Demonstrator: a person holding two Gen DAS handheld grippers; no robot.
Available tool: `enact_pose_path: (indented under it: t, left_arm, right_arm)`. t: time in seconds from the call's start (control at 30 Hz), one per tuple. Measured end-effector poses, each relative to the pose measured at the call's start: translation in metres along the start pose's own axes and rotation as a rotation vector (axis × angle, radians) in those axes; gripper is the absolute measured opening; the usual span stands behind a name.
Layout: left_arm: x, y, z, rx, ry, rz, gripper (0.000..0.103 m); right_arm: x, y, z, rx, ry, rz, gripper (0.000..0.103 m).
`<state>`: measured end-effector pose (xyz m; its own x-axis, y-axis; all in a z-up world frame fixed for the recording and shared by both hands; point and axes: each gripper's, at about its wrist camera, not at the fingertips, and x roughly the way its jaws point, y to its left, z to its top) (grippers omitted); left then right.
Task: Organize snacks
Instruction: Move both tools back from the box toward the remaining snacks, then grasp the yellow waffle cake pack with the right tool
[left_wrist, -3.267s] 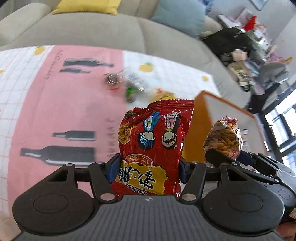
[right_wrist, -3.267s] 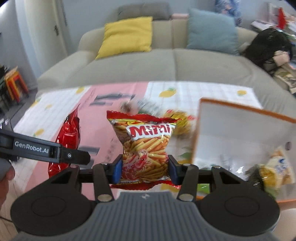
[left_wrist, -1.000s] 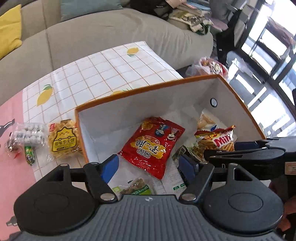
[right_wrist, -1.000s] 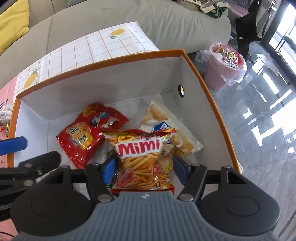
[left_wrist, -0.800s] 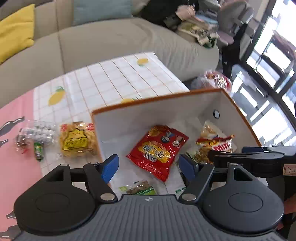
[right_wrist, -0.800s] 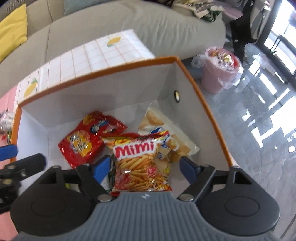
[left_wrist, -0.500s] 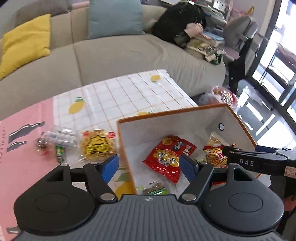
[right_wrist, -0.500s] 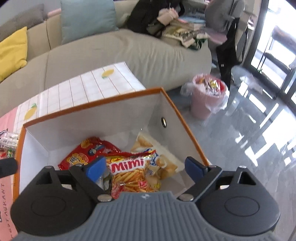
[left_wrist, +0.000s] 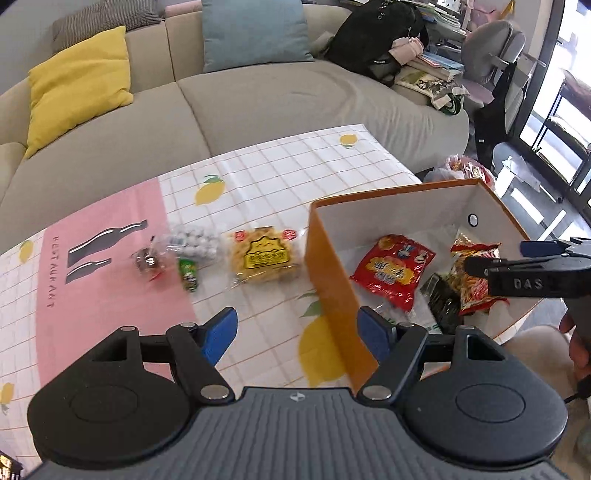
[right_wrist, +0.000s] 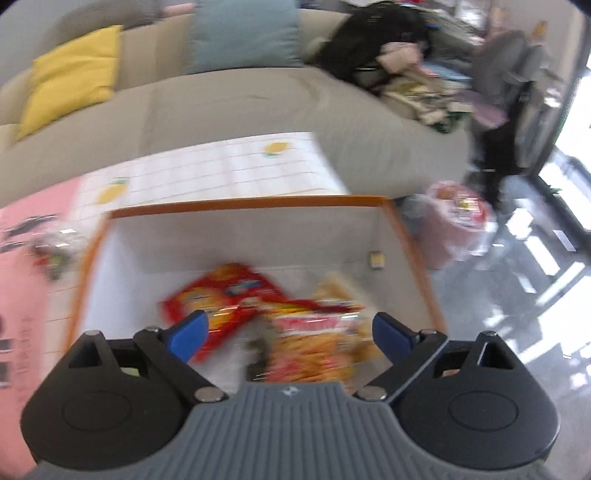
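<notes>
Both bags now lie released in the orange box (left_wrist: 332, 266), so with the left gripper (left_wrist: 297, 330) and right gripper (right_wrist: 290, 334) spread wide and empty, approach the yellow snack pack (left_wrist: 263, 258) on the tablecloth (left_wrist: 280, 173) squarely.

Right gripper (right_wrist: 290, 334) over the orange box (right_wrist: 240, 202), picture blurred

The blue fingers (right_wrist: 186, 334) stand wide apart with nothing between them. Below, inside the box, a red snack bag (right_wrist: 218, 295) lies left of an orange fries bag (right_wrist: 314, 343). Behind the box is a grey sofa (right_wrist: 236, 107).
</notes>
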<state>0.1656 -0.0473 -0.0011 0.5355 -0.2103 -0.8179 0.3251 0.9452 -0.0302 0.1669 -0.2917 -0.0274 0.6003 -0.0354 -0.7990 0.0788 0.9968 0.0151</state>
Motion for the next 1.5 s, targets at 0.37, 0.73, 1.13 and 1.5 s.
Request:
enact_pose_path:
  t: [0.37, 0.73, 1.13, 1.5]
  left_arm:
    - [-0.009, 0.055, -0.016, 0.061, -0.018, -0.003, 0.087]
    - [0.002, 0.104, -0.012, 0.162, -0.010, 0.004, 0.087]
    - [0.048, 0.134, 0.017, 0.178, 0.016, -0.028, 0.086]
    - [0.123, 0.144, 0.052, 0.286, 0.102, -0.028, 0.086]
  right_arm:
    - [-0.022, 0.089, 0.009, -0.257, -0.052, 0.206, 0.093]
    - [-0.001, 0.143, 0.024, -0.451, -0.054, 0.263, 0.088]
    - [0.047, 0.198, 0.046, -0.715, 0.054, 0.286, 0.085]
    - [0.130, 0.228, 0.071, -0.922, 0.240, 0.250, 0.092]
